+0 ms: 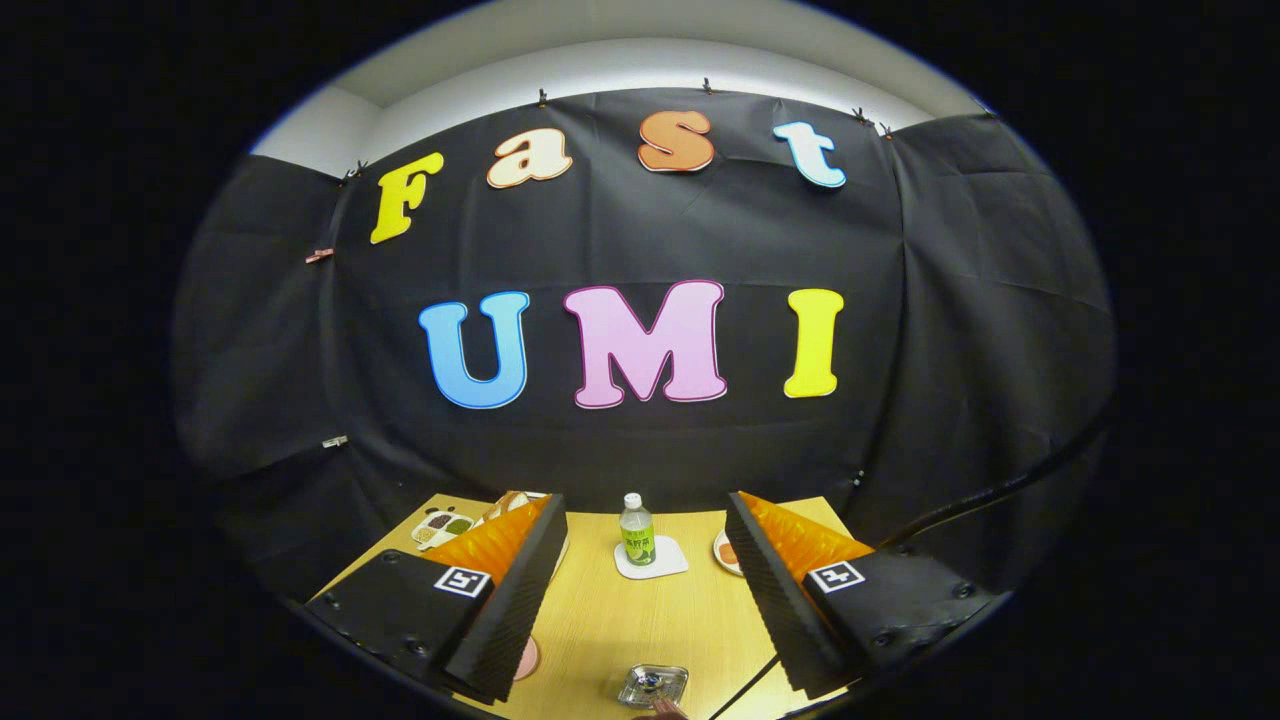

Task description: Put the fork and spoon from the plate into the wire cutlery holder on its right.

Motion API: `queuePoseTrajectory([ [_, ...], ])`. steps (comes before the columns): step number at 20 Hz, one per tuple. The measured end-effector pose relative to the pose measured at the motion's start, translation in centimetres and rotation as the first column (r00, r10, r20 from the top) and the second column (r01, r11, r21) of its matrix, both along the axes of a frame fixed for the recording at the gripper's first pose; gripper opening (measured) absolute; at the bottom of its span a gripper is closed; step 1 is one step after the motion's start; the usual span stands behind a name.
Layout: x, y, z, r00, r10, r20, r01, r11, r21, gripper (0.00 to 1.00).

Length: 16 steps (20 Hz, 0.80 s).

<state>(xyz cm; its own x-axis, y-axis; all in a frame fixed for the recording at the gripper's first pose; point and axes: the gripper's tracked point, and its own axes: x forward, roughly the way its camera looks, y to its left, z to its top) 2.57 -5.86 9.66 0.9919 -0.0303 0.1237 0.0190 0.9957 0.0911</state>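
Tabletop (600,620) of pale wood spreads below the gripper (645,520), whose fingers stand wide apart and hold nothing. Between them, a small bottle (636,531) stands upright on a white coaster (652,560). Nearer, a glass dish (652,685) sits at the table's edge. Fork, spoon and holder cannot be made out.
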Motion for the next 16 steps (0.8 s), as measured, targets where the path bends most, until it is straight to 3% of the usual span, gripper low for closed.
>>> queuePoseTrajectory([
  [16, 0.8, 0.1, -1.2, 0.999, -0.019, -0.042, 0.018, 0.999, -0.029, 0.99],
])
